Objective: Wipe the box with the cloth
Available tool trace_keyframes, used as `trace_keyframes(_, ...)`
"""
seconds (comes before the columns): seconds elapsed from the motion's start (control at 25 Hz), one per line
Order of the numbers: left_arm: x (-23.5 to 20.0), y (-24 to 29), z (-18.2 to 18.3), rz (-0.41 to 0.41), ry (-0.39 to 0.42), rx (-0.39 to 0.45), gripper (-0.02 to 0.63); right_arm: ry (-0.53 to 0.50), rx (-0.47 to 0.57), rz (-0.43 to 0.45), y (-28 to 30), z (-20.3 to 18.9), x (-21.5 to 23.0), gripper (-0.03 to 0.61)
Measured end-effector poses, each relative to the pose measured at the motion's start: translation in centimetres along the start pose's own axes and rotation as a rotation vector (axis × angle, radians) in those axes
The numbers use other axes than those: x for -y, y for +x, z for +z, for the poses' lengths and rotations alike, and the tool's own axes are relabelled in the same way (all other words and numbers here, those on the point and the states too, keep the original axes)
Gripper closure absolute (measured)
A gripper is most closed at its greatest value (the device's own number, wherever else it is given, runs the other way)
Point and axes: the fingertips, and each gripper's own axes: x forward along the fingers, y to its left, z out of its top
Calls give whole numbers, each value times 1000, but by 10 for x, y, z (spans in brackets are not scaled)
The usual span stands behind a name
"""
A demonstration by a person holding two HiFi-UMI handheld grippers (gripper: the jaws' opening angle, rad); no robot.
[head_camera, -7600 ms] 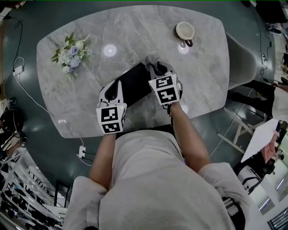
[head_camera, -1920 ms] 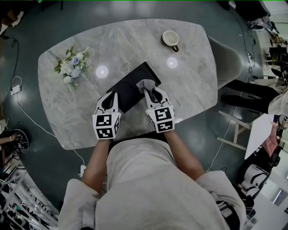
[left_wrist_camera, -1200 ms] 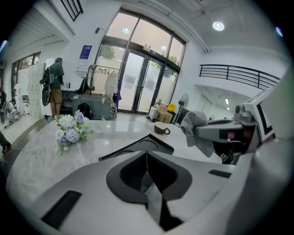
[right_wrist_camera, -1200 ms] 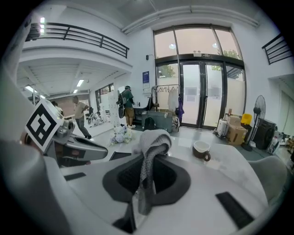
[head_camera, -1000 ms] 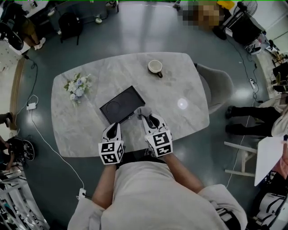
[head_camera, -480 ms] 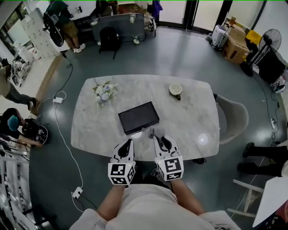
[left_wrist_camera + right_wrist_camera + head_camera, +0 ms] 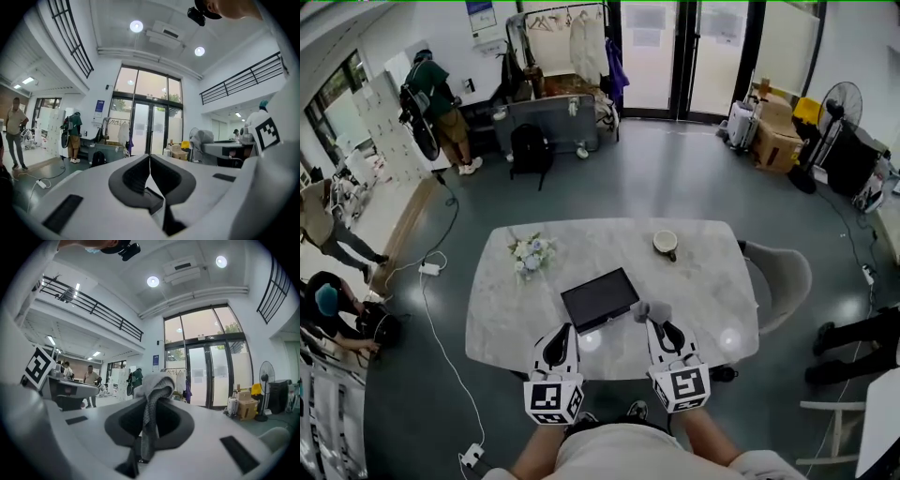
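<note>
I run two hand-held grippers, both held above the tabletop (image 7: 698,291). The right hand-held gripper (image 7: 656,325) is clamped on the one grey cloth (image 7: 643,310), which shows just beside the corner of the one flat black box (image 7: 598,298) lying mid-table. The left hand-held gripper (image 7: 563,331) has its jaws pressed together on nothing. The cloth seems clear of the box, so I judge no wiping is under way. Also there: one cup (image 7: 665,244) and one flower bunch (image 7: 530,255).
</note>
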Motion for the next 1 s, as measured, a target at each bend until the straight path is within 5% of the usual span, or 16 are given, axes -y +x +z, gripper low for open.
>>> trace_keyframes(0.48, 1, -4, 15, -90, 24, 84, 586, -49, 53, -62, -9, 19, -28, 534)
trace_keyframes(1.0, 13, 0, 12, -192, 11, 66, 586, -34, 43, -179, -32, 26, -17, 534)
